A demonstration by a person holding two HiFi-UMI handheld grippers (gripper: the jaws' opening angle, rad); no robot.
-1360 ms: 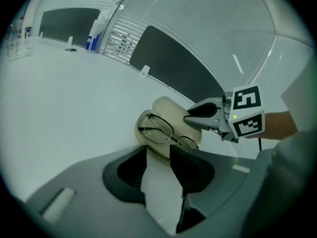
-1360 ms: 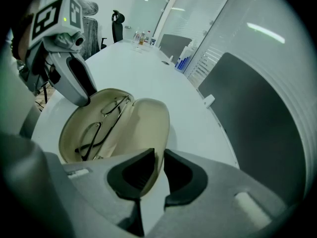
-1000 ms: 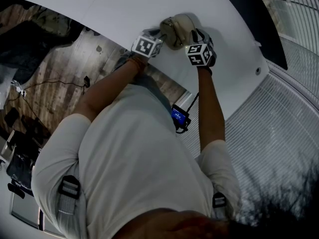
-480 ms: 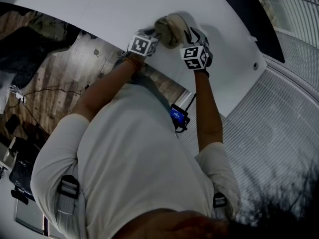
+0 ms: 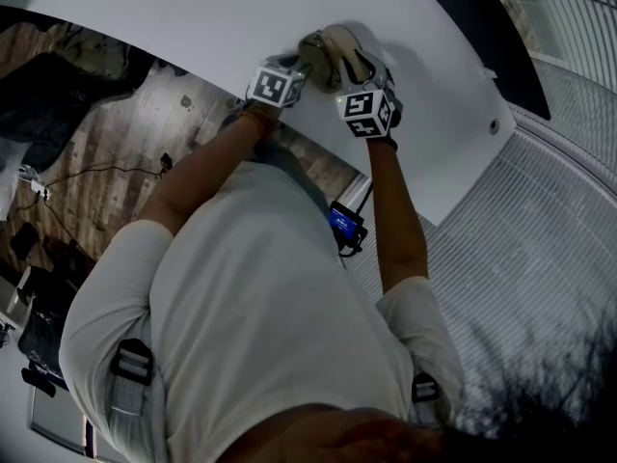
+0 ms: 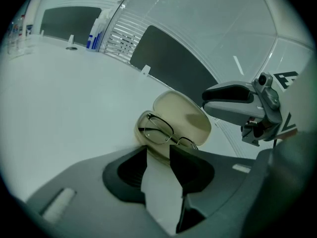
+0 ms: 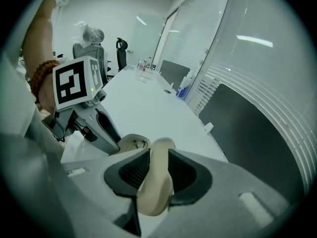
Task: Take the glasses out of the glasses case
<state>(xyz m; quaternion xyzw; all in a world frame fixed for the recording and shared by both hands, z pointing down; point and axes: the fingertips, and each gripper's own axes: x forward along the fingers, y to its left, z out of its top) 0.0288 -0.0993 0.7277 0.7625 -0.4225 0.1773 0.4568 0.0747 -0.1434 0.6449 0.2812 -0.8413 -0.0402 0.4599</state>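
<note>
White table (image 5: 289,17), office behind. Holding lid (image 7: 154,192) raised in right tool (image 7: 158,151), just eased wider at jaws yet clamped on lid; pinching near rim of glasses case (image 6: 181,115) with left tool (image 6: 158,148). Glasses (image 6: 158,131) exposed inside. Probably finishing opening step; next: release lid, grip frame gently.

White table (image 5: 241,8). Spray bottle (image 6: 94,36) far side, by blinds. Chair (image 7: 121,53) at far end. Wood floor (image 5: 116,143) left.

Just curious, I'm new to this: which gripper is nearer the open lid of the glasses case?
Right. The right gripper has the lid between its jaws, which just opened wider; the left gripper sits at the case's lower half, beside the glasses.
</note>
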